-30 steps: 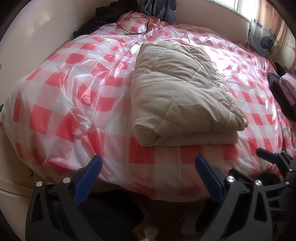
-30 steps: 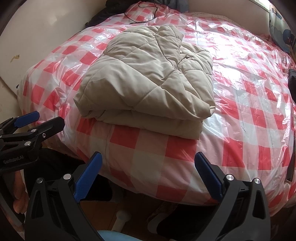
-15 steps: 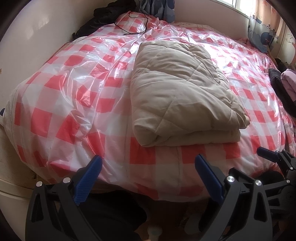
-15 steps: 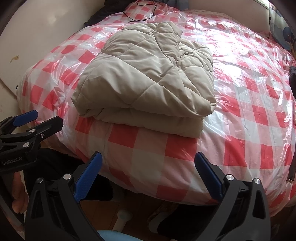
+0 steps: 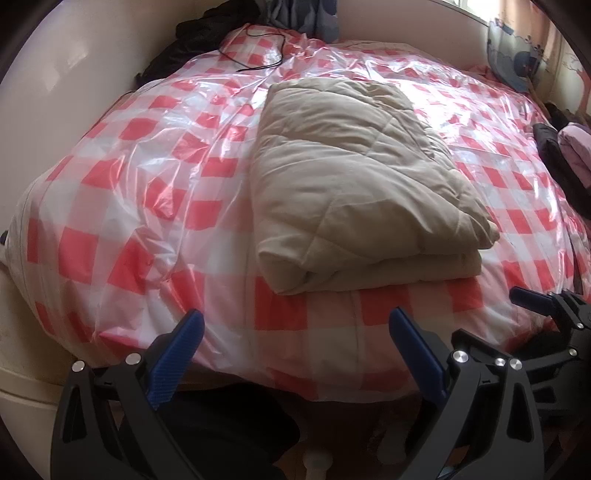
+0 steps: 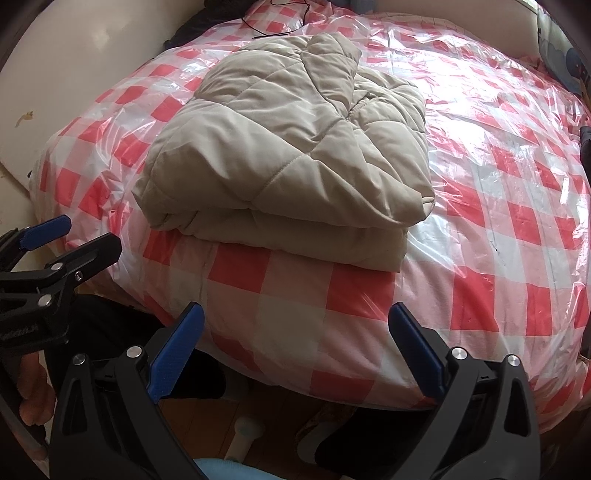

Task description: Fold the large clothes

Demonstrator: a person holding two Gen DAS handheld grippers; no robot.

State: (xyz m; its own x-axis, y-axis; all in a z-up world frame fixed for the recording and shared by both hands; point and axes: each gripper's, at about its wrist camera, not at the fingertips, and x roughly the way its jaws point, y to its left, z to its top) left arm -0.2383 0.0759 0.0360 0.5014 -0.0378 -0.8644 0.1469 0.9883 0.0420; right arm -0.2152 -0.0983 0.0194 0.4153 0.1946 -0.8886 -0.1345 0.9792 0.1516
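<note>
A beige quilted jacket (image 5: 354, 184) lies folded in a thick stack near the front edge of the bed; it also shows in the right wrist view (image 6: 288, 147). My left gripper (image 5: 295, 332) is open and empty, held off the bed's front edge, short of the jacket. My right gripper (image 6: 295, 328) is open and empty too, in front of the jacket's folded edge. Each gripper shows in the other's view: the right one at the right edge (image 5: 543, 306), the left one at the left edge (image 6: 62, 240).
The bed (image 5: 129, 221) has a red-and-white checked cover under clear plastic. A black cable (image 5: 258, 48) and dark clothes (image 5: 207, 33) lie at its far end. Dark and pink clothes (image 5: 565, 155) sit at the right edge. A wall (image 6: 74, 74) runs along the left.
Both grippers have drifted slightly; the jacket sits a little nearer and more central in the right wrist view. The jacket itself has not moved. Both grippers stay open.
</note>
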